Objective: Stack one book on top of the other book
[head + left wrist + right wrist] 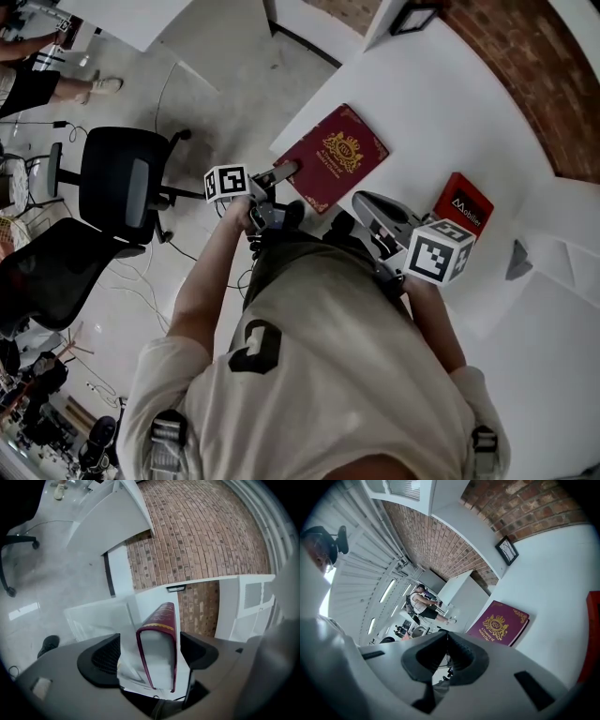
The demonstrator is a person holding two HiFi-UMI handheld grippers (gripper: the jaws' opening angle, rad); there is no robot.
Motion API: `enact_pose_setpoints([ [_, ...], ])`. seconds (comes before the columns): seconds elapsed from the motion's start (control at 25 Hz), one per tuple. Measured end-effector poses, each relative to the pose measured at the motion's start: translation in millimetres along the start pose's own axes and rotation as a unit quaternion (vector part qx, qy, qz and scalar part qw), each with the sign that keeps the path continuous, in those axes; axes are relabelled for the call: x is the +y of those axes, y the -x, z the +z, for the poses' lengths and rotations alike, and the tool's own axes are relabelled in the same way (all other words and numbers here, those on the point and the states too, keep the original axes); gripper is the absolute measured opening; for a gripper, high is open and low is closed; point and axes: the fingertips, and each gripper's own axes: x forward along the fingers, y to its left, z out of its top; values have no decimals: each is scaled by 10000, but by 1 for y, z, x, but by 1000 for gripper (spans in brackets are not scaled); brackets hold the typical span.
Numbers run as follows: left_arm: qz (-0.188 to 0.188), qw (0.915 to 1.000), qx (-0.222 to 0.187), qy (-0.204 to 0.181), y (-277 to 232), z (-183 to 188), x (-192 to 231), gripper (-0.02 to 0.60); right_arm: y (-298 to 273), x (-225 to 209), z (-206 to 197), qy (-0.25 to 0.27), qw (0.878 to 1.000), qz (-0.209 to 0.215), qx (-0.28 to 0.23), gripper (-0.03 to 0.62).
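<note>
A large maroon book (333,157) with a gold crest lies flat on the white table (422,84). My left gripper (281,173) is at its near left corner. In the left gripper view the maroon book (159,644) sits edge-on between the wide jaws of the left gripper (150,641), with a gap on each side. A smaller red book (462,208) lies to the right on the table. My right gripper (361,199) hovers between the two books with nothing in it. In its own view the right gripper (447,639) is shut, with the maroon book (499,625) ahead and the red book (593,634) at the right edge.
A black office chair (127,183) stands on the floor left of the table, with cables around it. A framed picture (412,17) leans at the table's far edge against the brick wall. A person (424,604) sits far back in the room.
</note>
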Motion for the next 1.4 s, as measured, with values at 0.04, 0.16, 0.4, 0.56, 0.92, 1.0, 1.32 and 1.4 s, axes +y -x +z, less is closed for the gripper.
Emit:
enact_pose_setpoints([
  [0.04,-64,10000,12,31,-2,0,0,376,2,-1,1,-12,10000,-31,-7,5],
  [0.16,-170,9998,32,77,-7,-1,1,374,5,-2,-1,-28,10000,-70,-21,5],
  [0.4,-365,9992,138,62,-5,2,0,335,1,1,-2,18,10000,-57,-5,5],
  [0.56,-627,9980,22,124,2,6,-8,238,-3,4,-5,-19,10000,-55,-21,5],
  [0.92,-604,9974,-222,323,25,10,3,233,-11,14,-5,49,10000,-14,-43,5],
  [1.0,-576,9974,-262,338,28,11,4,232,-12,16,-4,67,9999,-24,-81,5],
  [1.32,-444,9973,-442,387,45,15,6,230,-19,27,-2,123,9998,-1,-162,5],
  [1.4,-424,9973,-456,398,51,18,8,230,-24,31,-4,125,9998,17,-160,5],
])
